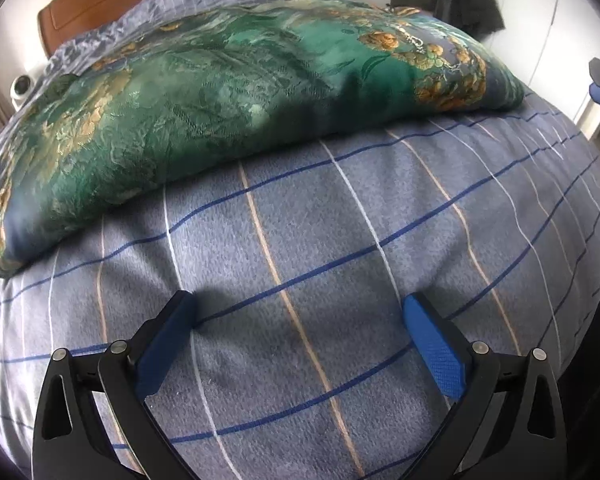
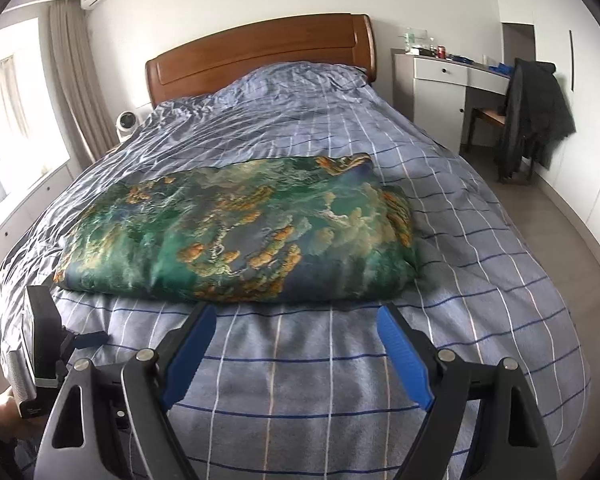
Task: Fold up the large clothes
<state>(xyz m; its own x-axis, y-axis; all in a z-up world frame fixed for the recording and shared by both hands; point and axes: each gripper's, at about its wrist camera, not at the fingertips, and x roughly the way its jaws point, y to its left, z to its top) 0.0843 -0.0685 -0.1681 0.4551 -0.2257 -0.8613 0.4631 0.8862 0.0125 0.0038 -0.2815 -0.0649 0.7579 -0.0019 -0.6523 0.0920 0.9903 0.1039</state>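
Observation:
A green and gold floral quilt (image 1: 228, 96) lies folded into a thick bundle across the middle of the bed; it also shows in the right wrist view (image 2: 240, 232). My left gripper (image 1: 298, 304) is open and empty, low over the blue checked bedspread (image 1: 320, 240), a little short of the quilt's near edge. My right gripper (image 2: 296, 312) is open and empty, just in front of the quilt's near edge, above the bedspread (image 2: 460, 280). The left gripper's body (image 2: 40, 344) shows at the far left of the right wrist view.
A wooden headboard (image 2: 260, 52) stands at the far end. A white desk (image 2: 444, 76) and a chair with a dark jacket (image 2: 536, 112) stand to the right. A small white fan (image 2: 126, 124) sits left of the bed, near a curtained window (image 2: 12, 112).

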